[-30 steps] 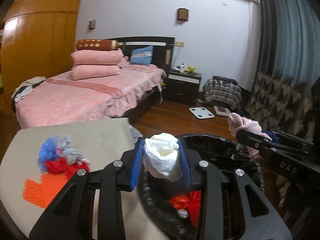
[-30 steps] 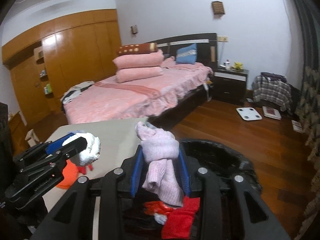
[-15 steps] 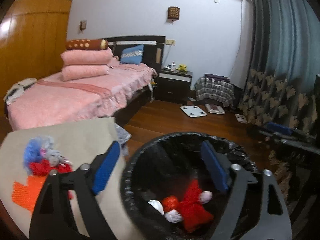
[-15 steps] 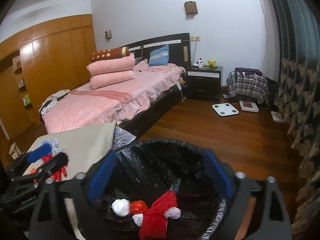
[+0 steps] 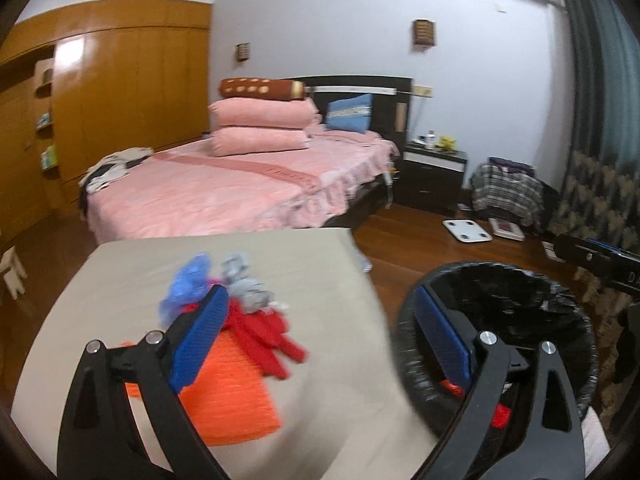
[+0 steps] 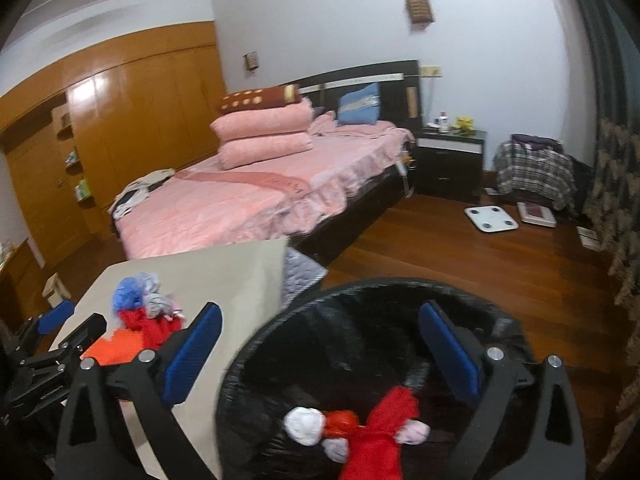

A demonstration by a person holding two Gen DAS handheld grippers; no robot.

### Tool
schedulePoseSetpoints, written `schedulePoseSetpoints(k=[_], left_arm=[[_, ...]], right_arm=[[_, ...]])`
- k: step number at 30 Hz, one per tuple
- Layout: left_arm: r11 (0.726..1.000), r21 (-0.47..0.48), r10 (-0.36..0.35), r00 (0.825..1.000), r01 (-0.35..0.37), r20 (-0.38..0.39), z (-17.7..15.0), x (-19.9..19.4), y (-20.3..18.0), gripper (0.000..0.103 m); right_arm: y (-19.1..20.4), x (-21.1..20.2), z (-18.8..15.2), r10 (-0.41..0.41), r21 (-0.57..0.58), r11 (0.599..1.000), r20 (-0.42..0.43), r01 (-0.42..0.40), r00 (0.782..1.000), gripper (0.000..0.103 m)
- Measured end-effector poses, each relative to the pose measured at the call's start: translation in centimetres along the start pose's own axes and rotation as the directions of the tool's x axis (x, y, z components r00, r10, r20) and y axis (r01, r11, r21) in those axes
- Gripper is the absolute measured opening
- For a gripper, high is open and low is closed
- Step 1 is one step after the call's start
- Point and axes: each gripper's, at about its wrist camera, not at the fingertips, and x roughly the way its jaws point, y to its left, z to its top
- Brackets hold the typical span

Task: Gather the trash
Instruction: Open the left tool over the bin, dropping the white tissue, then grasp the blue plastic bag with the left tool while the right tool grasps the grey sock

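Both wads dropped into the black-lined bin [image 6: 500, 320] — left gripper [image 5: 320, 336] opening, right gripper [image 6: 320, 344] spread, empty.

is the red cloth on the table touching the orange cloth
Touching. In the left wrist view the red cloth lies partly on the orange cloth on the table, overlapping its top edge with no gap.

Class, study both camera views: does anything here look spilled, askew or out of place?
Nothing is spilled. The oddities are expected: a loose heap of crumpled scraps on the beige table, beside the black-lined bin, and clothes on the bed's corner.
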Motion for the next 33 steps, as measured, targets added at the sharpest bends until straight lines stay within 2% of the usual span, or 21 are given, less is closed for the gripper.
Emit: schedulePoseSetpoints(k=[9, 17, 25, 33], left_arm=[[0.993, -0.051, 0.106, 0.994, -0.107, -0.017, 0.1, 0.5, 6.4, 0.091], [0.986, -0.059, 0.153, 0.987, -0.156, -0.048, 0.2, 3.8, 10.4, 0.091], [0.982, -0.088, 0.155, 0.982, -0.165, -0.107, 0.2, 8.9, 13.2, 0.09], [0.983, -0.122, 0.117, 0.976, -0.141, -0.183, -0.1, 13.2, 14.9, 0.079]], right_arm=[[7.2, 4.5, 1.0, 0.099, -0.065, 0.993, -0.028, -0.101, 0.995, 0.097], [11.6, 9.4, 1.6, 0.139, -0.093, 0.985, -0.057, -0.144, 0.989, 0.097], [14.4, 14.5, 2.0, 0.144, -0.134, 0.979, -0.093, -0.156, 0.985, 0.097], [16.4, 18.2, 1.7, 0.163, -0.15, 0.972, -0.139, -0.183, 0.977, 0.097]])
